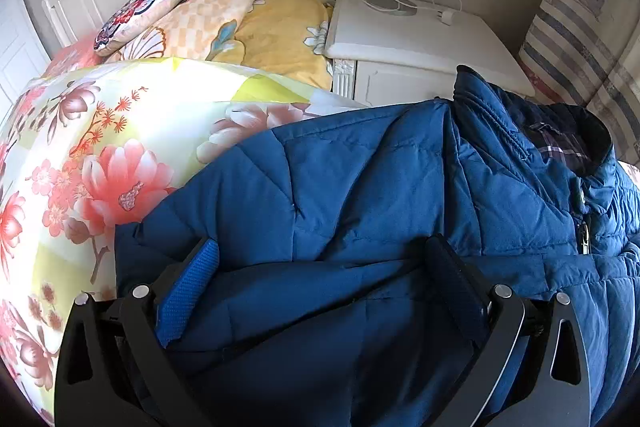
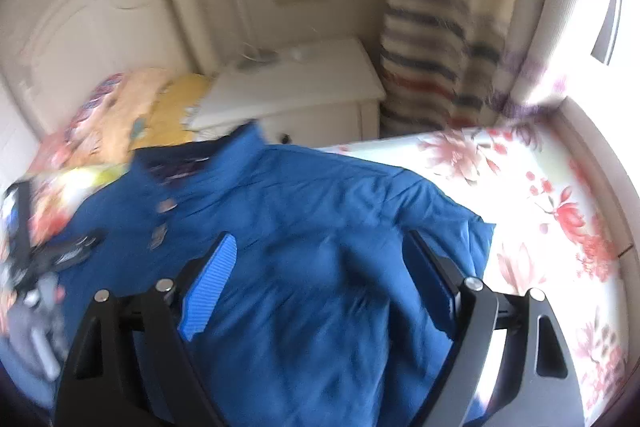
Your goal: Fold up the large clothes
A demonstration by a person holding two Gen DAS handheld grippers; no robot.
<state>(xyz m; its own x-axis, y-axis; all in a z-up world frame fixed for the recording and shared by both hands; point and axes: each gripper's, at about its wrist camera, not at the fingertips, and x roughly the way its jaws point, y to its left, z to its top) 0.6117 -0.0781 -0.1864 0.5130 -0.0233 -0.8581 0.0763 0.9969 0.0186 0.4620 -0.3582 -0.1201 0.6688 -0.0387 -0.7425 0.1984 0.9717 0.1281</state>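
We see a blue quilted jacket [image 1: 360, 187] spread on a bed with a floral sheet [image 1: 100, 147]. In the left wrist view the jacket fills the lower and right part of the frame, and its collar [image 1: 560, 131] with a checked lining stands at the upper right. A zipper pull [image 1: 585, 237] shows at the right edge.

The left gripper [image 1: 320, 251] is at the bottom centre of its frame, with its jaws spread wide over the jacket; nothing is held between them. The blue pad of one finger [image 1: 188, 295] is visible at the lower left.

In the right wrist view, which is blurred, the jacket lies in the centre and lower part, and the sheet is at the right. The right gripper [image 2: 320, 247] also has its jaws wide apart above the cloth, holding nothing.

At the top of the left view there are a patterned pillow [image 1: 144, 7], a yellow blanket [image 1: 280, 35] and a white nightstand [image 1: 420, 43] with a white cable [image 1: 448, 13] on it. A striped curtain [image 1: 580, 43] hangs at the right.
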